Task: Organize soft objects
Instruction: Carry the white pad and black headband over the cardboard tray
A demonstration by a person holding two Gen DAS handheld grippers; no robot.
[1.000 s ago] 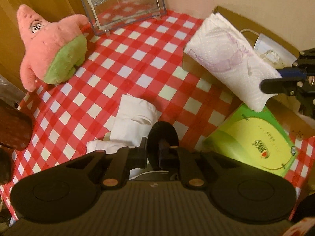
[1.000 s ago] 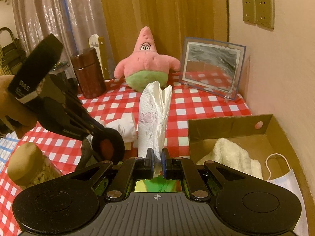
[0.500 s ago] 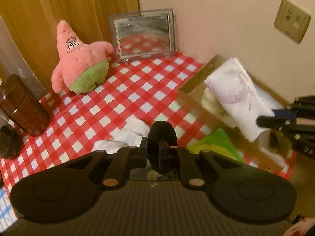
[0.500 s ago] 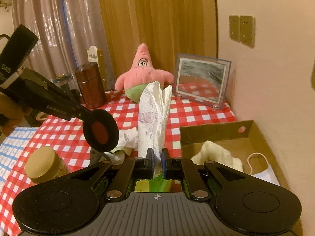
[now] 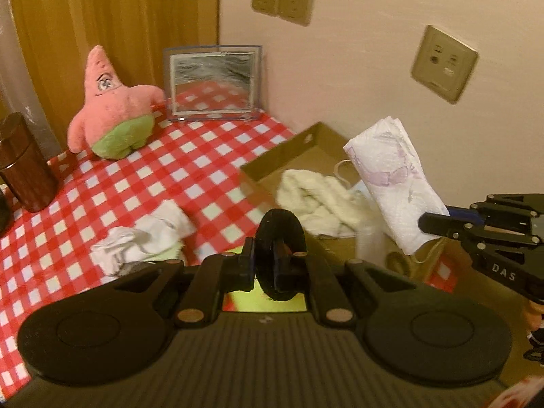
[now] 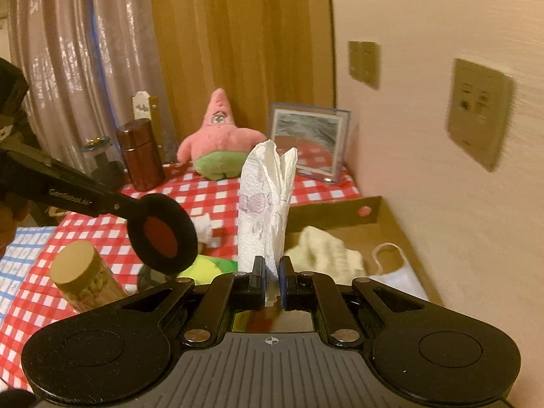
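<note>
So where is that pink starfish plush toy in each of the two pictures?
Left wrist view: pink starfish plush toy, upper left, left of the clear picture frame.
Right wrist view: pink starfish plush toy, centre, beyond the paper towel.
Shared landmark: the picture frame stands just right of it in both.

"DAS" on right claw [image 5: 431, 225] (white lettering)
</note>
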